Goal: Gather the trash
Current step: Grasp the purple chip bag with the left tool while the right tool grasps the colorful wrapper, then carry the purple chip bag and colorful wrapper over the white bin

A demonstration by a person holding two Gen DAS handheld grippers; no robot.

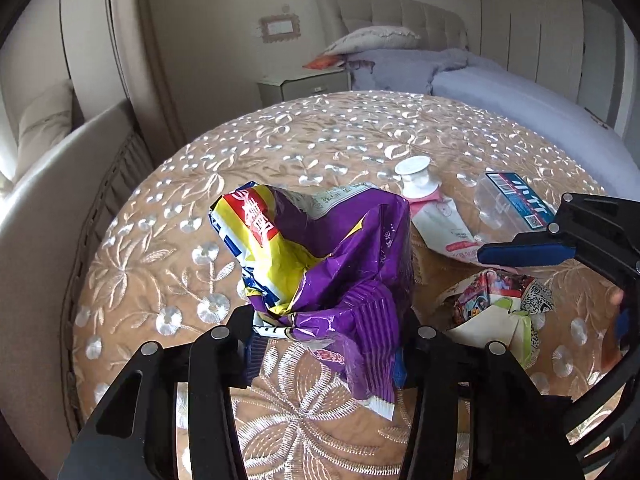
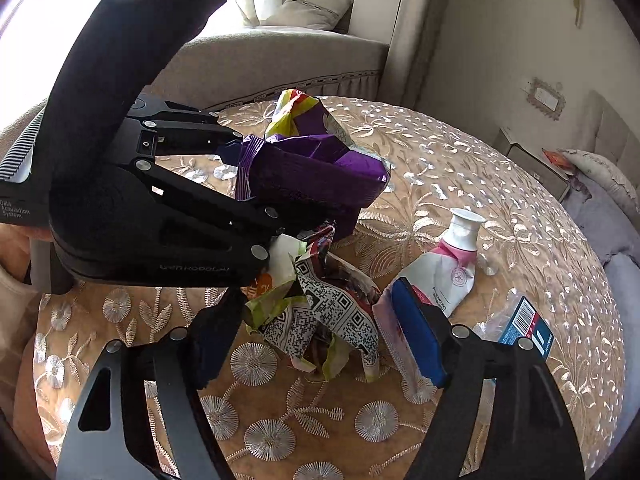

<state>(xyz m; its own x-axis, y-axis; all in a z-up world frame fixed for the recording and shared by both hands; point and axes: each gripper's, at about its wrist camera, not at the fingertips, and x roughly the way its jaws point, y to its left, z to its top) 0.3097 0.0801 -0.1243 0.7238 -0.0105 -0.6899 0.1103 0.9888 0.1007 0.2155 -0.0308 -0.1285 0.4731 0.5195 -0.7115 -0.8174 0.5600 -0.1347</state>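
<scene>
Left hand-held gripper [image 1: 324,354] clamped on purple snack bag [image 1: 344,256]; right hand-held gripper [image 2: 320,344] wide open around crumpled wrapper [image 2: 332,312]

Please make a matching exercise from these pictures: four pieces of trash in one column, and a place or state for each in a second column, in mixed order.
Things:
1. purple snack bag
2. QR-code wrapper
3. pink-and-white tube
4. clear plastic bottle

States:
A. between the open right gripper fingers
B. carries a blue barcode label
C. clamped in the left gripper
D. has a white cap

Pairs: 1-C, 2-A, 3-D, 4-B
</scene>
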